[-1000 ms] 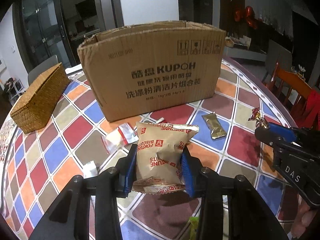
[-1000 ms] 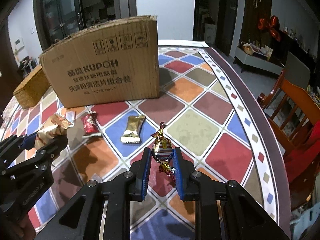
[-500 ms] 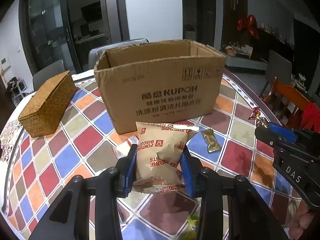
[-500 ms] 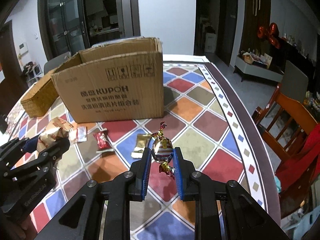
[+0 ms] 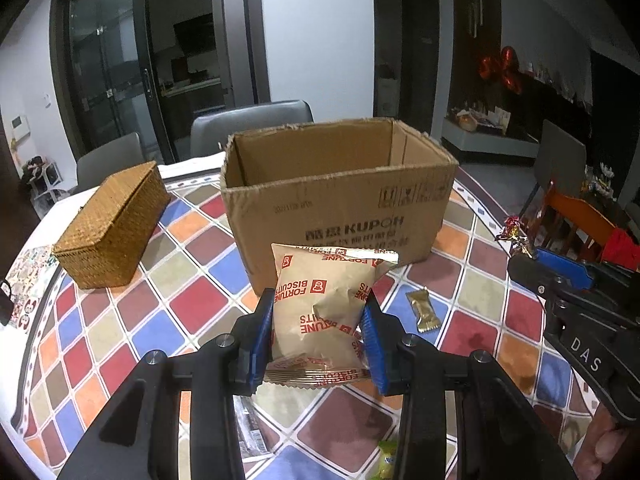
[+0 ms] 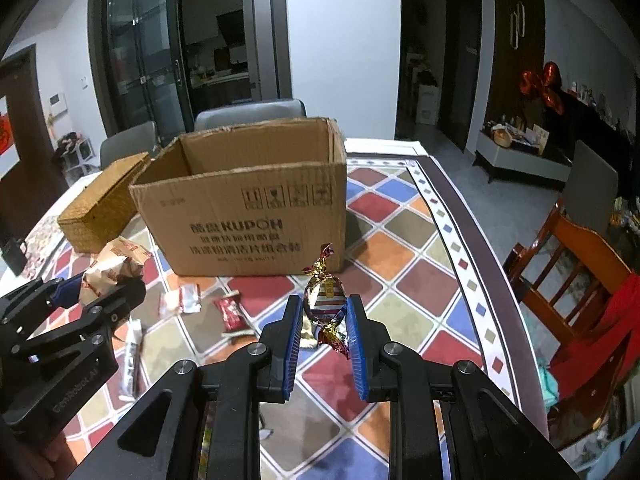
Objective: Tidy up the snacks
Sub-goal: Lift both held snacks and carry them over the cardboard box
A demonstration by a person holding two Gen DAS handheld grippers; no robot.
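With left gripper (image 5: 318,338) clenched on biscuit packet (image 5: 326,304) and right gripper (image 6: 323,334) clenched on foil candy (image 6: 324,300), lift clear over cardboard box (image 5: 340,204) rim at twelve o'clock before releasing inside.

The cardboard box (image 5: 340,196) stands open-topped, its near wall barring a level approach; a wicker basket (image 5: 112,224) sits to its left, loose wrappers (image 6: 232,312) before it.

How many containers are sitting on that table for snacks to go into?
2. An open cardboard box stands mid-table, and a closed woven basket sits to its left. Nothing else like them shows, though something small could be hidden behind the box.
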